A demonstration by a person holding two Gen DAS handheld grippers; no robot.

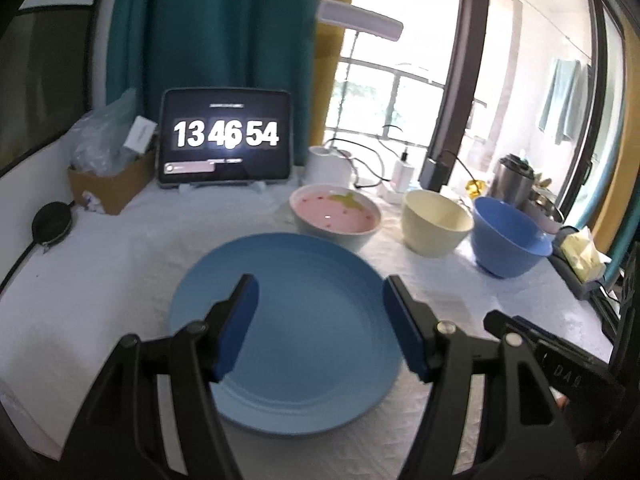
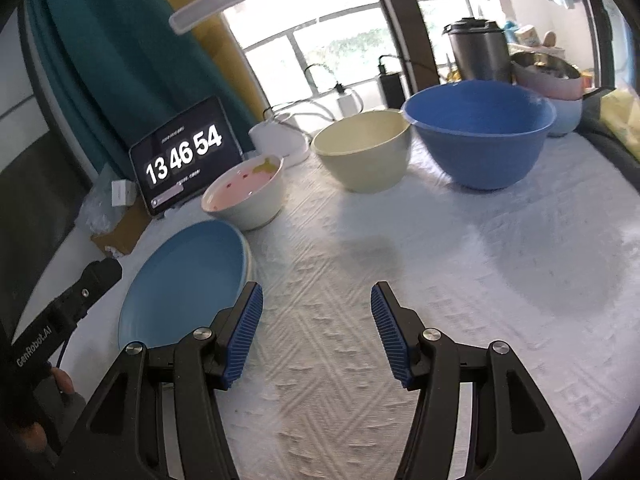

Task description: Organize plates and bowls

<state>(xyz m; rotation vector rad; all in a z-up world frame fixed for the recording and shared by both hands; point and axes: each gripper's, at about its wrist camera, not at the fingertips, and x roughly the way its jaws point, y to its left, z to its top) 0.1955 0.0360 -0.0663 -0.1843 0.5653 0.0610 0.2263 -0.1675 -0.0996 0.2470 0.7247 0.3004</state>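
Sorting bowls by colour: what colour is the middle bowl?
Cream bowl, pale yellowish-white; clearest in the right wrist view.

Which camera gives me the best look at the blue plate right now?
Left wrist: the blue plate sits nearly whole and centred under the open left gripper. The right wrist view shows it only obliquely at the left, partly behind a finger.

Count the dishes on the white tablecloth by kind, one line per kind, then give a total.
Plates: 1, the blue plate.
Bowls: 3, the pink-lined bowl, the cream bowl and the blue bowl.
Total: 4 dishes. A paler rim shows under the plate's edge in the right wrist view; whether that is a second plate cannot be told.
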